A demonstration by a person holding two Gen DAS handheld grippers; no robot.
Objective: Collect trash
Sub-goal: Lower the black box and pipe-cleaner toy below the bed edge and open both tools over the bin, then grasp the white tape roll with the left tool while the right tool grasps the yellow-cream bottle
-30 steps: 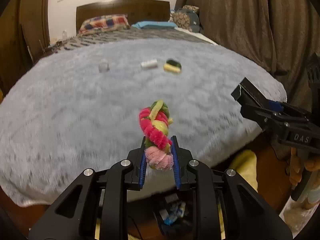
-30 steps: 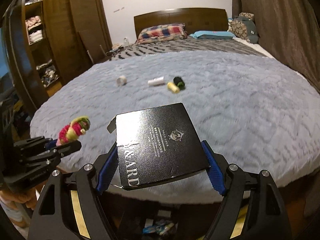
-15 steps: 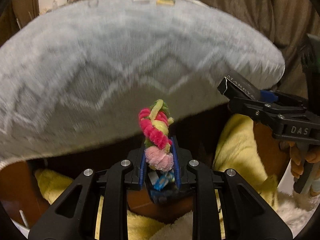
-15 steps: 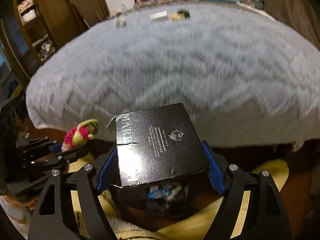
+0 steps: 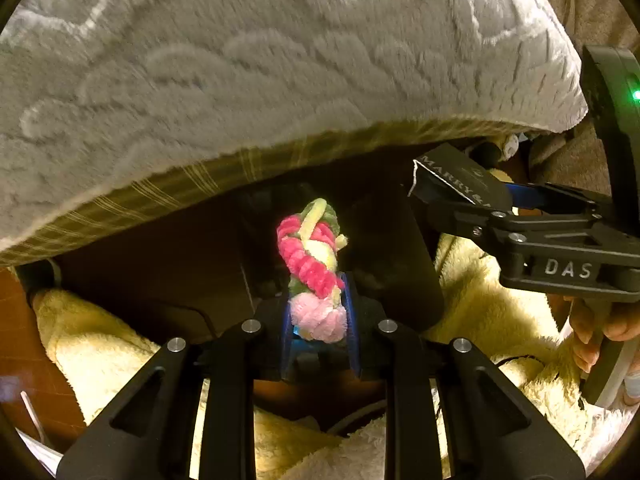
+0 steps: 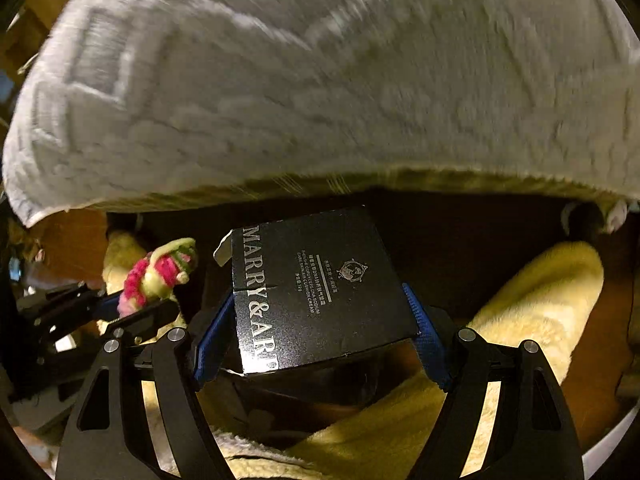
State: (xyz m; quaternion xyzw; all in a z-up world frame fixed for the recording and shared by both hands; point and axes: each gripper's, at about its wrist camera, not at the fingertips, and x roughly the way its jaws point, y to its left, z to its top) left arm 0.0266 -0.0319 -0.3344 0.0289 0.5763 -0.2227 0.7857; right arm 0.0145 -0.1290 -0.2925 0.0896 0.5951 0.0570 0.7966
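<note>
My left gripper (image 5: 318, 312) is shut on a twisted pipe-cleaner bundle (image 5: 314, 256), pink, red, yellow and green; it also shows in the right wrist view (image 6: 158, 276). My right gripper (image 6: 320, 340) is shut on a flat black box (image 6: 316, 292) printed "MARRY&ARE"; the box also shows in the left wrist view (image 5: 460, 182). Both grippers are held low, below the bed's edge, over a dark bin (image 5: 384, 256) on the floor. The bin's inside is mostly hidden by the grippers.
The grey fluffy blanket (image 5: 260, 60) hangs over the bed's edge above both grippers. Yellow fleece fabric (image 5: 476, 292) lies on both sides of the bin, and also shows in the right wrist view (image 6: 532, 320). Brown floor (image 5: 24, 320) shows at left.
Both grippers have dropped from above the bed to below its edge and tilted down toward the bin. Each still holds its item. The small items on the bed have left the view.
</note>
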